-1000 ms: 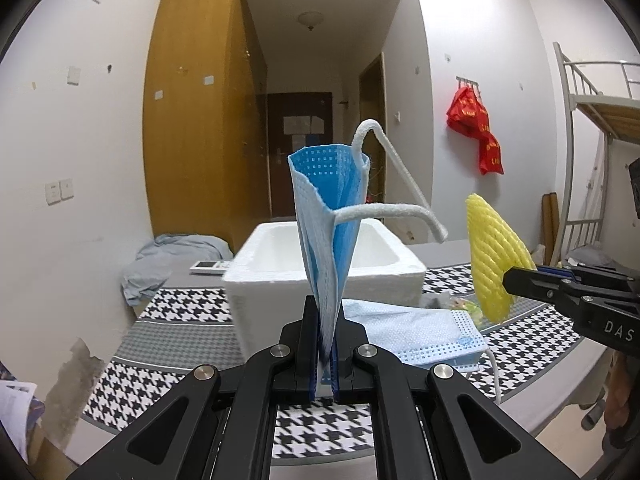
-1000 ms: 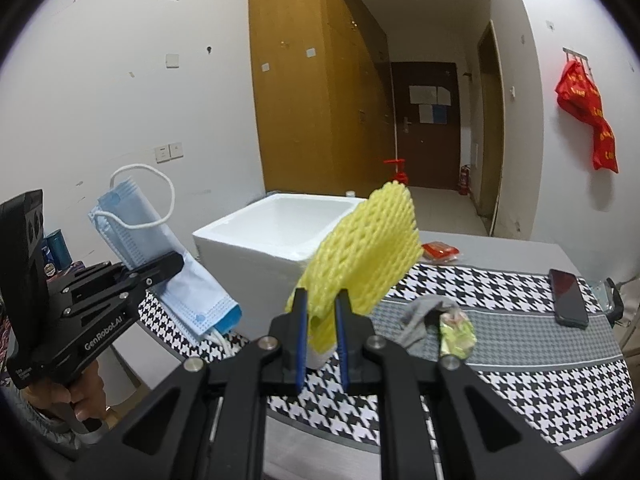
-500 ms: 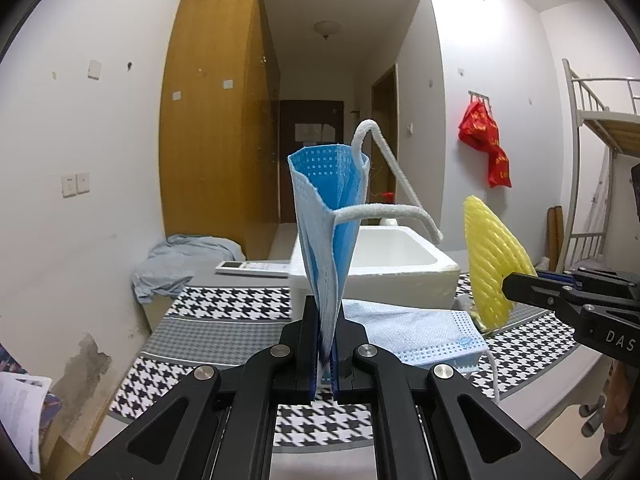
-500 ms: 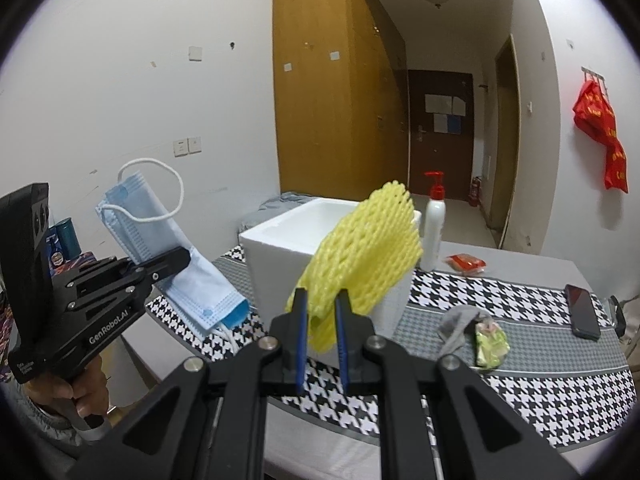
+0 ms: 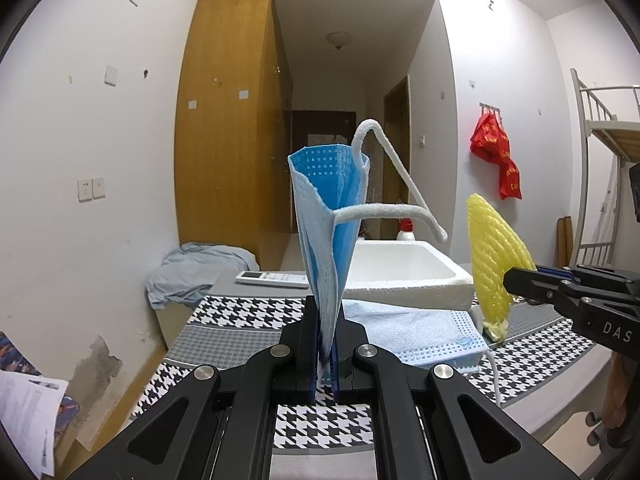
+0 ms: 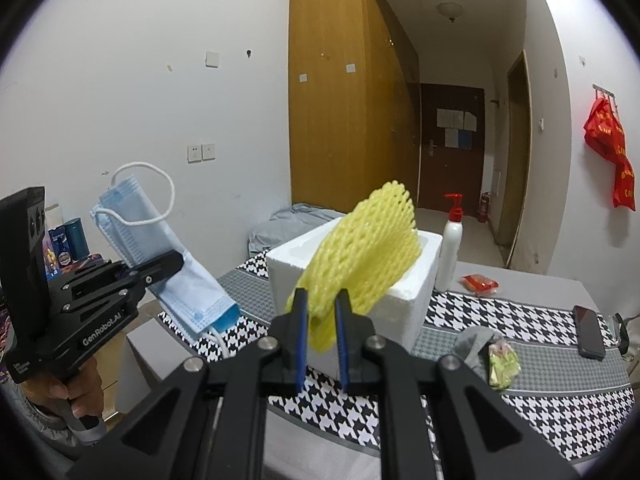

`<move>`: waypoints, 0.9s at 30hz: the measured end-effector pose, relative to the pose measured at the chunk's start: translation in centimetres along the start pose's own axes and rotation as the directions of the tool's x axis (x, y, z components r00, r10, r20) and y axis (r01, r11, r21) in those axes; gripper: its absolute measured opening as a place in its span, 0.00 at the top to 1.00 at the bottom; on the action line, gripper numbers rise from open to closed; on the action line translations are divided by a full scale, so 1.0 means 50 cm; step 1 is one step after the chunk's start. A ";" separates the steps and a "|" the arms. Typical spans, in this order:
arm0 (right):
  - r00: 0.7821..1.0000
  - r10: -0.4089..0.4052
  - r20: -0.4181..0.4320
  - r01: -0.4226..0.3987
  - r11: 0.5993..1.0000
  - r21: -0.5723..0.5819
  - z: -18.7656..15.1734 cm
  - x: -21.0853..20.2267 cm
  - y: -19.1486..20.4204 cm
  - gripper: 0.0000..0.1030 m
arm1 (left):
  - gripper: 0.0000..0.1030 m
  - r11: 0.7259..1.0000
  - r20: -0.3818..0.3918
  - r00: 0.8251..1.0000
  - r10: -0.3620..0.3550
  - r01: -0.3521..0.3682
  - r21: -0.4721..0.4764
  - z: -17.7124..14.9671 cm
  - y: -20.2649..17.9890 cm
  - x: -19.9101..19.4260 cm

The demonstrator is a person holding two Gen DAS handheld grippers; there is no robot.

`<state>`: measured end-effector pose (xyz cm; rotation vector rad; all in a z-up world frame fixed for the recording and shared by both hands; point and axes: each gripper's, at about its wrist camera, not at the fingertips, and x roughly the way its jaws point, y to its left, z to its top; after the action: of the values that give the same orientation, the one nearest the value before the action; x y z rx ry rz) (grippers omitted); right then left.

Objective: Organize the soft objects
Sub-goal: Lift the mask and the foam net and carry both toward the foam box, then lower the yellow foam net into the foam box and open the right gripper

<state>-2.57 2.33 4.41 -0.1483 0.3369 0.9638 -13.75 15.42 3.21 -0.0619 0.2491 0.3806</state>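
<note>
My left gripper (image 5: 325, 320) is shut on a blue face mask (image 5: 324, 216), which stands up from the fingers with its white ear loop sticking out to the right. In the right wrist view the left gripper (image 6: 176, 258) shows the mask (image 6: 136, 224) passing through it, the lower end hanging toward the table. My right gripper (image 6: 320, 304) is shut on a yellow foam net (image 6: 368, 248), also visible as the net (image 5: 496, 248) at the right gripper (image 5: 508, 276). A white foam box (image 6: 288, 276) (image 5: 416, 292) stands open on the houndstooth table (image 6: 500, 316) beyond both grippers.
A white pump bottle (image 6: 450, 248) stands right behind the box. A grey sock (image 6: 472, 342), a green wrapper (image 6: 502, 364), a phone (image 6: 588, 332) and a red packet (image 6: 478, 282) lie to the right. A remote (image 5: 272, 278) and a cloth heap (image 5: 192, 268) sit at the left.
Both grippers have moved sideways together with the mask and the net still held. The box has slid rightward in the left view, and the pump bottle has come into sight.
</note>
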 end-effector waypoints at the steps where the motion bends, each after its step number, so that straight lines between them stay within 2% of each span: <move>1: 1.000 0.002 0.004 -0.002 1.000 -0.002 0.002 0.002 0.000 0.84 | 0.95 1.000 0.003 1.000 0.002 -0.002 -0.002 0.000 0.000 0.002; 10: 0.998 0.019 0.058 -0.019 1.000 -0.005 0.023 0.022 -0.020 0.84 | 0.95 1.000 0.000 1.000 0.023 -0.023 -0.011 -0.003 -0.003 0.019; 27: 0.996 0.042 0.075 -0.043 0.999 0.004 0.070 0.104 -0.069 0.84 | 0.95 0.995 -0.029 0.994 0.101 -0.102 -0.018 -0.005 0.018 0.053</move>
<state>3.72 5.38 5.83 -0.0995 0.2749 1.0076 -11.76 17.19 2.27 -0.0735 0.2769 0.4835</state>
